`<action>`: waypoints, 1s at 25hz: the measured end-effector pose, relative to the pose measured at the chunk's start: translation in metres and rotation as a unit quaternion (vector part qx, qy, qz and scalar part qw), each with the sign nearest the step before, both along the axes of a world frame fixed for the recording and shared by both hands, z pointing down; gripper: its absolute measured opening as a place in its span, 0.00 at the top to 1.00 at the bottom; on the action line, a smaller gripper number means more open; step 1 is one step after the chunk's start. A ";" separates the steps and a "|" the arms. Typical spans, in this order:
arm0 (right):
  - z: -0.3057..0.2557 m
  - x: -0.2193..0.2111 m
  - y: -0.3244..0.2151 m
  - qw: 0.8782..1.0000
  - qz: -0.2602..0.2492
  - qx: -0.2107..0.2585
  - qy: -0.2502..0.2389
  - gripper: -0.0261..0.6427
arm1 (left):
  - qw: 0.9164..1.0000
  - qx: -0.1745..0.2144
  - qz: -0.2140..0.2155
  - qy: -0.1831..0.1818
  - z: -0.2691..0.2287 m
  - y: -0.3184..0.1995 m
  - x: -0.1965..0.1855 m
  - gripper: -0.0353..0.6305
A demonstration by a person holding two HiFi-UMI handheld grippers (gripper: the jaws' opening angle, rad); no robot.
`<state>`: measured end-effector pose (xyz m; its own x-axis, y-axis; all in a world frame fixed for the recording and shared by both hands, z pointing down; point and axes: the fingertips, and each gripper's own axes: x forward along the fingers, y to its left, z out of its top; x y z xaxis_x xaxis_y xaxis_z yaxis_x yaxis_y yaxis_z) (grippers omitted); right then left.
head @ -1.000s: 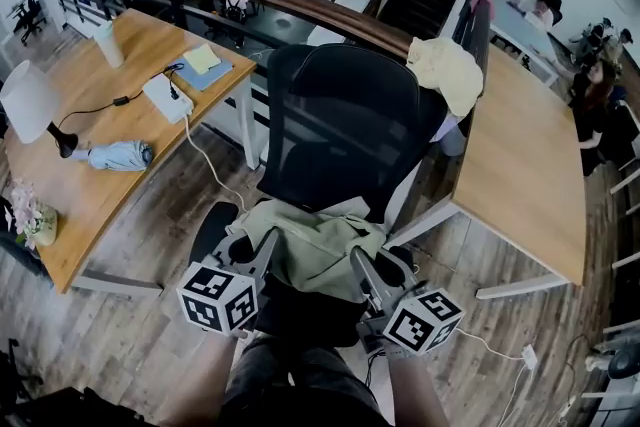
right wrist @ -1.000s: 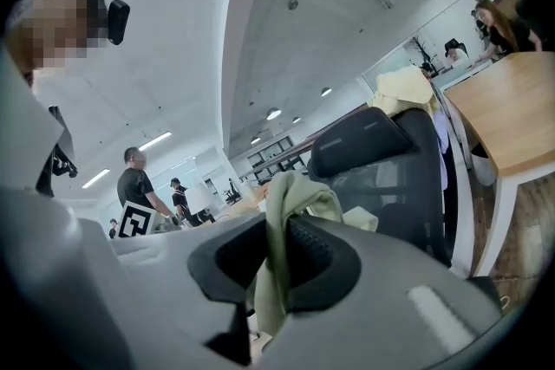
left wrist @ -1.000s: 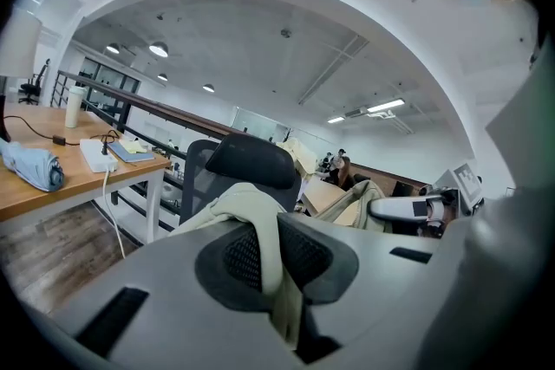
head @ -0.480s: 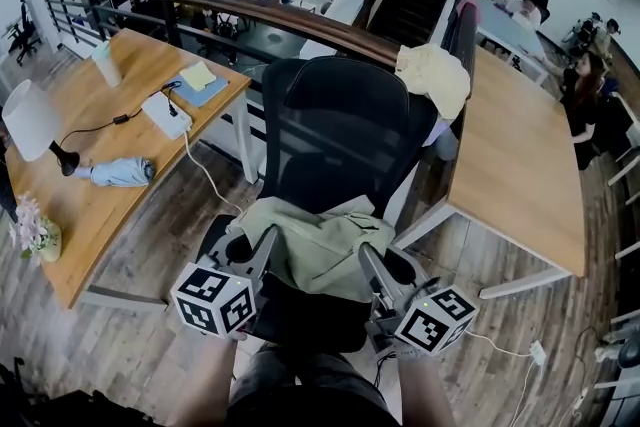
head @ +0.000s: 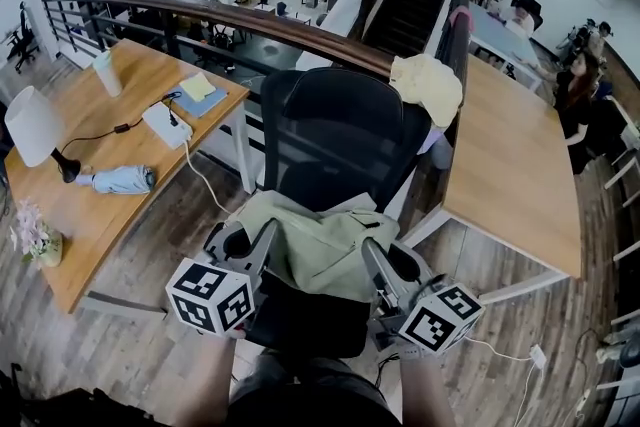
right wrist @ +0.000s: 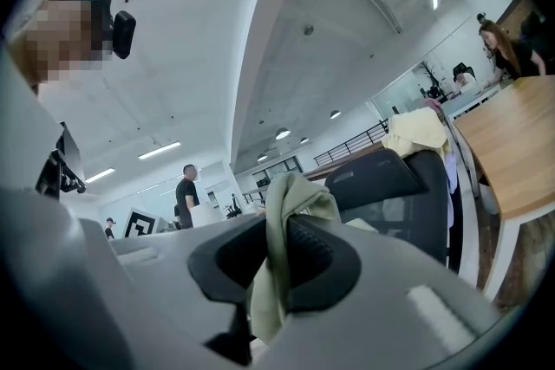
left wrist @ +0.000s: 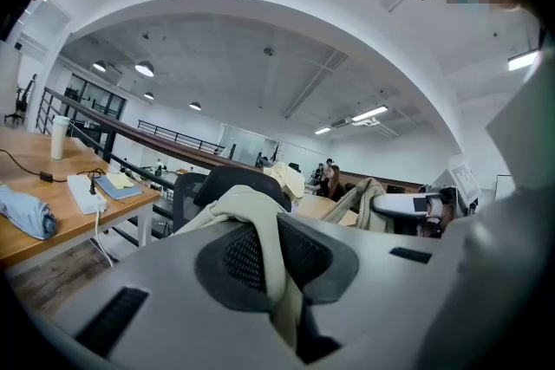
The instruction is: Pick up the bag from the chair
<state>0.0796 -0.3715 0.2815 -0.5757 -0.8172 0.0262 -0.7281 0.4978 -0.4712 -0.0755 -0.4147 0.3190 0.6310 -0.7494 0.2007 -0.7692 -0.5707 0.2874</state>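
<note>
A pale olive cloth bag (head: 315,240) hangs between my two grippers, lifted above the seat of the black mesh office chair (head: 340,130). My left gripper (head: 268,233) is shut on the bag's left strap (left wrist: 264,243), which runs pinched between its dark pads. My right gripper (head: 372,250) is shut on the bag's right strap (right wrist: 279,256) in the same way. Both grippers point upward and toward the chair back.
A wooden desk (head: 75,155) at the left carries a lamp, a folded umbrella (head: 118,180), a power strip and a notebook. Another wooden table (head: 515,165) stands at the right, with a yellow garment (head: 428,85) on the chair's corner. People sit at the far right.
Both grippers have risen slightly with the bag, and the bag sits higher against the chair back. The head view has tilted a little.
</note>
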 end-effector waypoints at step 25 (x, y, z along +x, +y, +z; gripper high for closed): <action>-0.058 0.009 0.002 0.998 0.013 0.062 0.014 0.88 | 0.999 0.037 0.014 0.028 -0.058 -0.002 0.007 0.92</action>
